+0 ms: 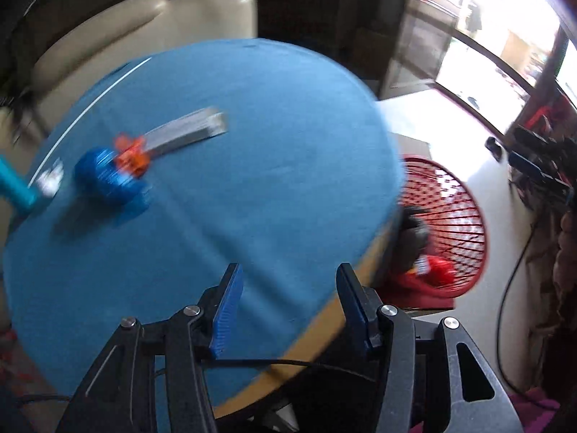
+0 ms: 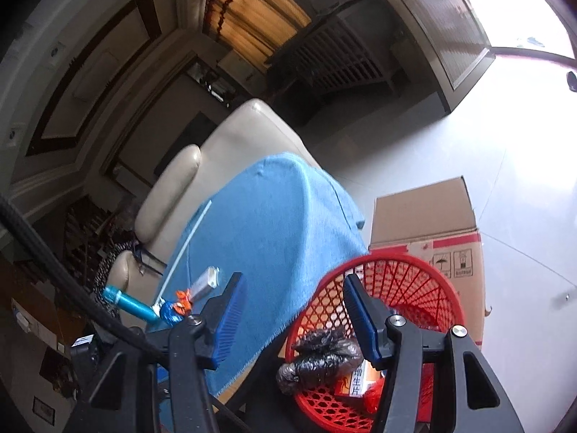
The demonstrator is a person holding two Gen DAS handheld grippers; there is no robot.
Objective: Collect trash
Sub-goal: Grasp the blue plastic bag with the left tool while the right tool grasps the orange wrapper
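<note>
Both tongs, left [image 1: 286,303] and right [image 2: 294,310], spread, empty; perhaps four scraps [image 1: 119,169] on table.

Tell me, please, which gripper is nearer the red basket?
Right. The right gripper hangs open directly above the red basket; the left gripper is over the blue-covered table, the basket beyond its edge.

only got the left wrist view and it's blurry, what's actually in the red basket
Observer: In the right wrist view the red basket holds a crumpled black plastic bag.
Operator: anything else in there
Observer: Beside the bag lies an orange and white printed packet.
Operator: what's the basket next to
Observer: A cardboard box stands right behind it on the floor.
Operator: right gripper carrying anything
Observer: No, the right gripper is open and empty, above the basket rim.
</note>
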